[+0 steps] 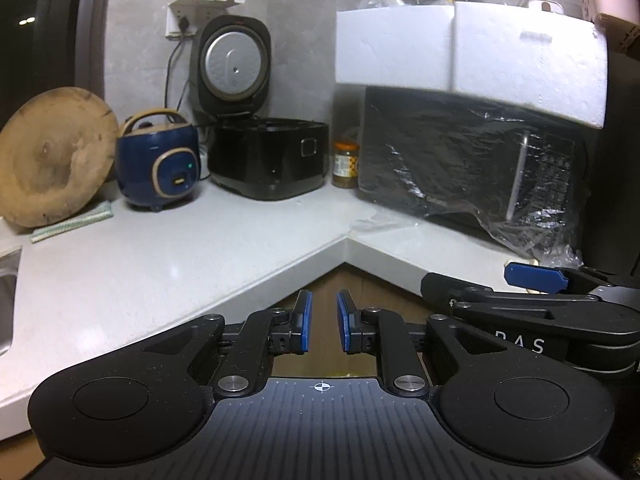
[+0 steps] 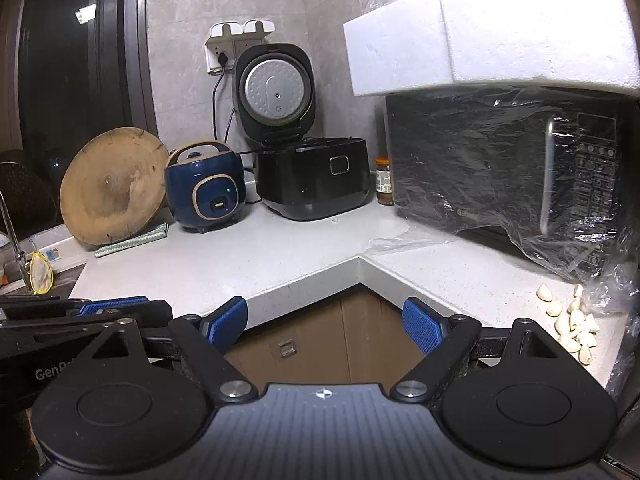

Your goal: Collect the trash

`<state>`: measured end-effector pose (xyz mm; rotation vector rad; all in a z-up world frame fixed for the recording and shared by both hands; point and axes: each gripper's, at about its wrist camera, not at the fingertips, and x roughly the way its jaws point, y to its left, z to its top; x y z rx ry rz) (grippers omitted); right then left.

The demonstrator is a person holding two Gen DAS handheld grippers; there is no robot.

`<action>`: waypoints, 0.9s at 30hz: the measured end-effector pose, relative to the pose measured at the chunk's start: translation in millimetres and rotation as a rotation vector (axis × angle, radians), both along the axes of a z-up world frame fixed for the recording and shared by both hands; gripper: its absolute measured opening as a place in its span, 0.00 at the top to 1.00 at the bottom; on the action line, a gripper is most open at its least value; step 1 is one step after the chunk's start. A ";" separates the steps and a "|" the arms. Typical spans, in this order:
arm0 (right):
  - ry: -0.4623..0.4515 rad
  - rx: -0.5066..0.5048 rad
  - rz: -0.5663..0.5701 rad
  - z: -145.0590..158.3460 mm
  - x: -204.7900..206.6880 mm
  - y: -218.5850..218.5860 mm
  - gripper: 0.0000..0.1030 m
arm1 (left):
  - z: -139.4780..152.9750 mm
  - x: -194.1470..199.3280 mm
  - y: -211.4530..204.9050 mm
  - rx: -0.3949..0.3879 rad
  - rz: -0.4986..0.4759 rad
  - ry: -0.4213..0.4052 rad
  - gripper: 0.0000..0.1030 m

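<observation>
Two grippers hover before a white corner tabletop [image 2: 280,256]: left gripper [image 1: 324,322] narrowly parted, empty; right gripper [image 2: 326,322] wide open, empty. Garlic cloves [image 2: 572,328] lie at three o'clock.

Crumpled clear plastic scrap [image 2: 404,240] lying flat on countertop corner; loose garlic cloves [image 2: 573,326] lying scattered near right edge.

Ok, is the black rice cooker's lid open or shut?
Open: the black rice cooker has its lid hinged upright against the wall, silver inner plate facing out.
</observation>
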<state>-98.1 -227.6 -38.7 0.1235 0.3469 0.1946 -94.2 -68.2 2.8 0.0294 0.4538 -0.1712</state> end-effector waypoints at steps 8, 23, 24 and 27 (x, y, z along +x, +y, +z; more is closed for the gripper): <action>0.005 -0.012 0.008 -2.3 2.6 4.9 0.17 | -0.5 3.4 1.9 -0.010 0.006 0.013 0.83; 0.006 -0.021 0.008 -4.2 2.2 7.5 0.17 | -1.8 2.2 4.5 -0.023 0.002 0.017 0.83; 0.006 -0.022 0.007 -4.2 1.9 7.1 0.17 | -1.8 2.0 4.4 -0.024 0.001 0.017 0.83; 0.007 -0.021 0.004 -4.5 0.9 6.2 0.17 | -2.0 1.0 4.4 -0.026 0.000 0.016 0.83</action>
